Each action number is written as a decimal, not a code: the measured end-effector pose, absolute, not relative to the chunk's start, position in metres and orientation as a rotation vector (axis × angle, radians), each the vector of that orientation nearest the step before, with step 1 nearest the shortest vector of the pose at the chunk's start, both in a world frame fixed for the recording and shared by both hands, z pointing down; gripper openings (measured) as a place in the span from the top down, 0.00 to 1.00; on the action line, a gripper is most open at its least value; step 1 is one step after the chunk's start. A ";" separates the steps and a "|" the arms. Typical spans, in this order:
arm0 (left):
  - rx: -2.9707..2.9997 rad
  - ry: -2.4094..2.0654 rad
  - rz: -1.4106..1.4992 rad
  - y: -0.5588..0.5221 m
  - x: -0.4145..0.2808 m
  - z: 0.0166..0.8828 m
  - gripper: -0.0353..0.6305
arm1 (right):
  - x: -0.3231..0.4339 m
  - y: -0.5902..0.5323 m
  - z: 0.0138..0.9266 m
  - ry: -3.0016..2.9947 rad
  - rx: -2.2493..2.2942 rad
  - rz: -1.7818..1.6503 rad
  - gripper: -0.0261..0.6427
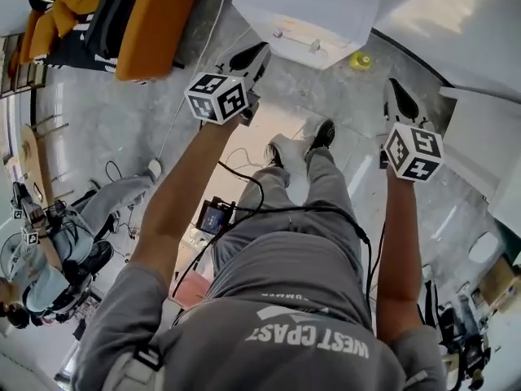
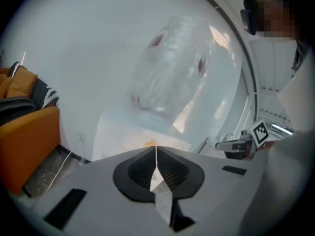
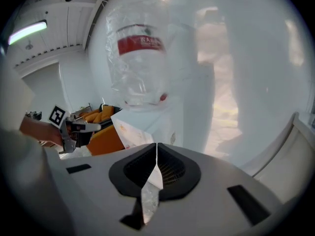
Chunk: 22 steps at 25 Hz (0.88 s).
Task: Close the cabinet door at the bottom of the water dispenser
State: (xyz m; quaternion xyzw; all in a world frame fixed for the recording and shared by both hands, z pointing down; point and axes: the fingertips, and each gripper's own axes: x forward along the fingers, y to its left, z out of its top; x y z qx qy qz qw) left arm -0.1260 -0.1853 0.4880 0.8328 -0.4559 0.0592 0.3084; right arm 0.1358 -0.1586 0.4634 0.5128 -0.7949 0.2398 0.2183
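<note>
The white water dispenser [image 1: 309, 10] stands on the floor just beyond my feet in the head view. Its clear bottle [image 3: 140, 58] with a red label sits on top, and the white body [image 2: 133, 136] shows below it. I cannot make out the bottom cabinet door in any view. My left gripper [image 1: 254, 57] is held out toward the dispenser's left side, and its jaws [image 2: 156, 149] meet in a line with nothing between them. My right gripper [image 1: 397, 98] is to the dispenser's right, also shut [image 3: 156, 145] and empty. Neither touches the dispenser.
An orange sofa [image 1: 146, 23] with dark cushions stands left of the dispenser. A small yellow object [image 1: 361, 59] lies on the floor by the dispenser. White furniture [image 1: 488, 145] is at the right. A seated person [image 1: 73, 226] and cables [image 1: 244, 177] are at the lower left.
</note>
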 end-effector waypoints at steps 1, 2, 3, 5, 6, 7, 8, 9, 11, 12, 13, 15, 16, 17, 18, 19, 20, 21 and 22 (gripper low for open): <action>2.233 -1.212 0.112 -0.187 -0.125 0.463 0.91 | 0.135 -0.157 0.456 -2.208 1.420 0.649 0.92; 2.262 -1.222 0.073 -0.188 -0.125 0.439 0.91 | 0.134 -0.156 0.449 -2.216 1.418 0.638 0.92; 2.290 -1.233 0.043 -0.189 -0.126 0.417 0.91 | 0.133 -0.155 0.442 -2.224 1.412 0.630 0.91; 2.346 -1.253 0.005 -0.190 -0.129 0.376 0.91 | 0.130 -0.155 0.425 -2.245 1.401 0.613 0.92; 2.374 -1.255 -0.011 -0.190 -0.130 0.357 0.91 | 0.130 -0.155 0.414 -2.257 1.402 0.599 0.92; 2.400 -1.253 -0.029 -0.189 -0.129 0.339 0.91 | 0.130 -0.153 0.403 -2.269 1.408 0.582 0.92; 2.428 -1.250 -0.046 -0.186 -0.130 0.321 0.91 | 0.129 -0.151 0.391 -2.284 1.414 0.564 0.92; 2.458 -1.253 -0.059 -0.181 -0.131 0.304 0.91 | 0.127 -0.149 0.378 -2.305 1.420 0.545 0.92; 2.531 -1.276 -0.070 -0.172 -0.138 0.268 0.91 | 0.119 -0.146 0.349 -2.358 1.431 0.497 0.92; 2.567 -1.290 -0.071 -0.167 -0.141 0.251 0.91 | 0.114 -0.144 0.334 -2.385 1.436 0.470 0.92; 2.598 -1.303 -0.072 -0.162 -0.145 0.235 0.91 | 0.109 -0.141 0.318 -2.409 1.440 0.443 0.92; 2.641 -1.316 -0.082 -0.151 -0.149 0.207 0.91 | 0.102 -0.136 0.287 -2.458 1.445 0.389 0.92; 2.658 -1.317 -0.089 -0.146 -0.150 0.195 0.91 | 0.098 -0.135 0.271 -2.484 1.447 0.361 0.92; 2.675 -1.315 -0.096 -0.141 -0.151 0.184 0.91 | 0.095 -0.134 0.256 -2.510 1.451 0.330 0.92; 2.691 -1.311 -0.104 -0.136 -0.151 0.174 0.91 | 0.093 -0.132 0.240 -2.533 1.457 0.297 0.92; 2.708 -1.308 -0.111 -0.130 -0.152 0.165 0.91 | 0.090 -0.130 0.224 -2.555 1.462 0.262 0.92; 2.725 -1.308 -0.119 -0.123 -0.154 0.156 0.91 | 0.086 -0.127 0.210 -2.575 1.466 0.228 0.92; 2.739 -1.312 -0.123 -0.113 -0.159 0.147 0.91 | 0.080 -0.121 0.196 -2.597 1.465 0.200 0.92; 2.752 -1.323 -0.125 -0.102 -0.165 0.137 0.91 | 0.072 -0.114 0.183 -2.619 1.459 0.177 0.92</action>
